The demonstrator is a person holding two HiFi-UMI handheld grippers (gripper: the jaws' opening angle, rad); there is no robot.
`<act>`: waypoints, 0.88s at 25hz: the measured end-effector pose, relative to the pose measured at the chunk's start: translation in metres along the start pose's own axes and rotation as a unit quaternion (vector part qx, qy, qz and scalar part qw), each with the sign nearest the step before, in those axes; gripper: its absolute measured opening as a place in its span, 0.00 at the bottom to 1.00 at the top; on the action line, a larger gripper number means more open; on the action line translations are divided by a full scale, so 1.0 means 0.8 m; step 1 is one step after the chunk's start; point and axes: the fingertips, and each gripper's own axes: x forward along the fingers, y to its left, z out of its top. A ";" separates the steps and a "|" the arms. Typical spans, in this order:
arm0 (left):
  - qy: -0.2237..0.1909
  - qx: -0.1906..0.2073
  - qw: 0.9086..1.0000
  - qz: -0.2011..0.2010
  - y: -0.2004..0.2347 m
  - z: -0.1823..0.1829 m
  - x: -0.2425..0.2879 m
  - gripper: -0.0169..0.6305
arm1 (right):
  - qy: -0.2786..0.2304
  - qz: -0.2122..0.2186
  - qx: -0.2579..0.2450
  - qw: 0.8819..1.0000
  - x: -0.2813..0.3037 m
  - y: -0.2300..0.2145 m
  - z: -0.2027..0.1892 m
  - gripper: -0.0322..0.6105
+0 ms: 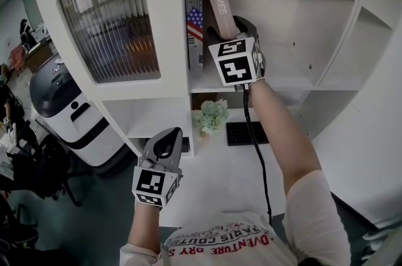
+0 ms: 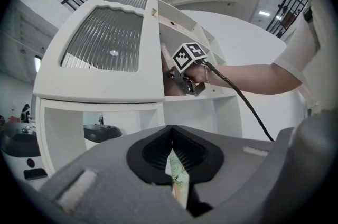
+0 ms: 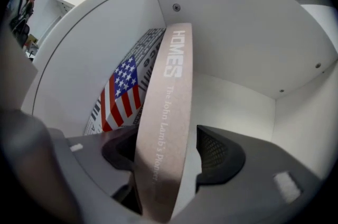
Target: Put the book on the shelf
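Note:
A tan book [image 1: 221, 1] with "HOMES" on its spine leans tilted in the open shelf compartment [image 1: 286, 79], its top tipped left against a book with a flag cover [image 1: 195, 23]. My right gripper [image 1: 237, 26] reaches into the shelf around the tan book's lower spine [image 3: 166, 112]. Its jaws stand apart, with a gap between the right pad [image 3: 214, 151] and the book. My left gripper [image 1: 164, 147] hangs low in front of the desk, jaws together and holding nothing I can make out. The left gripper view shows the right gripper [image 2: 185, 77] at the shelf.
A cabinet door with ribbed glass [image 1: 107, 26] stands open left of the compartment. Below the shelf a small green plant [image 1: 210, 115] and a black keyboard [image 1: 246, 133] sit on the white desk [image 1: 213, 177]. A white and black machine [image 1: 63, 101] stands at the left.

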 end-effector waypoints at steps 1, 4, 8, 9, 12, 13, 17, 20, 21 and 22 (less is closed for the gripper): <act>-0.002 0.000 1.000 0.000 0.000 0.002 -0.003 0.03 | -0.006 -0.002 0.002 1.000 -0.005 -0.002 0.002 0.47; -0.003 -0.003 1.000 0.002 0.000 0.004 -0.012 0.03 | -0.014 0.004 0.005 1.000 -0.022 0.001 0.006 0.48; -0.004 -0.007 1.000 -0.003 -0.009 0.004 -0.023 0.03 | -0.021 0.017 0.016 1.000 -0.055 0.012 0.003 0.48; -0.003 -0.007 1.000 -0.006 -0.014 0.003 -0.026 0.03 | -0.023 0.019 0.020 0.999 -0.064 0.015 0.003 0.48; 0.000 -0.007 1.000 -0.015 -0.028 0.000 -0.037 0.03 | -0.041 0.012 0.028 0.999 -0.097 0.015 0.001 0.47; 0.002 -0.007 1.000 -0.018 -0.032 -0.001 -0.042 0.03 | -0.046 0.009 0.031 0.998 -0.110 0.015 0.000 0.47; 0.004 -0.011 1.000 -0.023 -0.042 -0.002 -0.060 0.03 | -0.055 0.029 0.059 0.996 -0.164 0.033 -0.011 0.47; 0.004 -0.014 0.999 -0.029 -0.051 -0.001 -0.072 0.03 | -0.058 0.047 0.082 0.994 -0.205 0.051 -0.024 0.41; 0.004 -0.015 0.999 -0.031 -0.055 -0.001 -0.076 0.03 | -0.058 0.047 0.089 0.993 -0.218 0.055 -0.030 0.36; 0.005 -0.015 0.999 -0.033 -0.058 -0.002 -0.081 0.03 | -0.058 0.046 0.094 0.993 -0.230 0.059 -0.037 0.34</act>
